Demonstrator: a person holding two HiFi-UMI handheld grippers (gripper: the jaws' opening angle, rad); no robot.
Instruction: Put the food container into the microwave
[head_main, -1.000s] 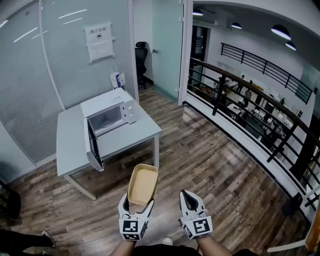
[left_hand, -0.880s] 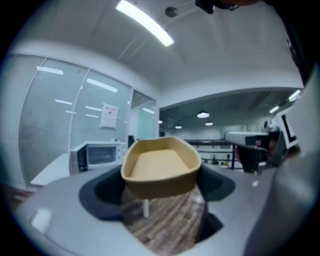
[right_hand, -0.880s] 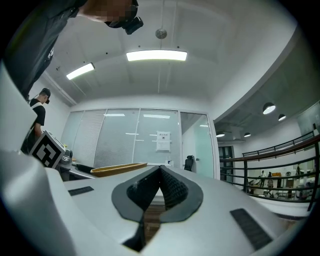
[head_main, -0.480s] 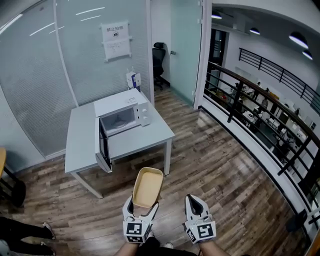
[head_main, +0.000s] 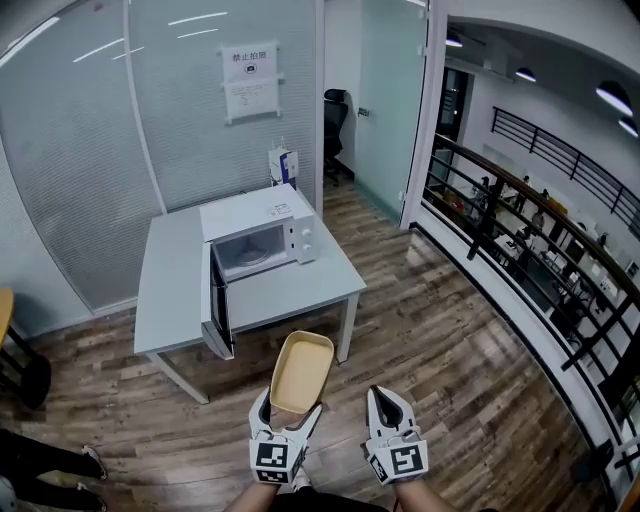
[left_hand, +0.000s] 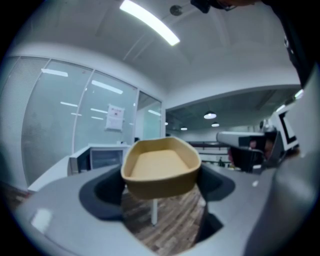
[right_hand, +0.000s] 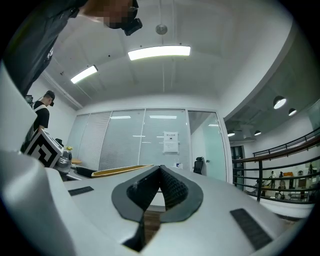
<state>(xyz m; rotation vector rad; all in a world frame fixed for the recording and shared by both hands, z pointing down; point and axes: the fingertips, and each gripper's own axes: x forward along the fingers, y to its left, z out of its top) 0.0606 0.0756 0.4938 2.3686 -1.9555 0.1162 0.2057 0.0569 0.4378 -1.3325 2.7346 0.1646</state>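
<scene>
Left claw (head_main: 290, 409) is clamped on the near end of the tan food container (head_main: 302, 372), which sticks out ahead of it. Right claw (head_main: 375, 394) sits just beside it, jaws pinched together, holding nothing. Well ahead of both, the microwave (head_main: 255, 235) sits on a grey table (head_main: 168, 300), its door (head_main: 216, 312) swung open.

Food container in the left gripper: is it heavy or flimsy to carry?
Probably light: the food container looks empty and thin-walled. Likely fairly stiff, since it juts from the left gripper by one end without sagging. Held only there, it might tip if jolted.
</scene>
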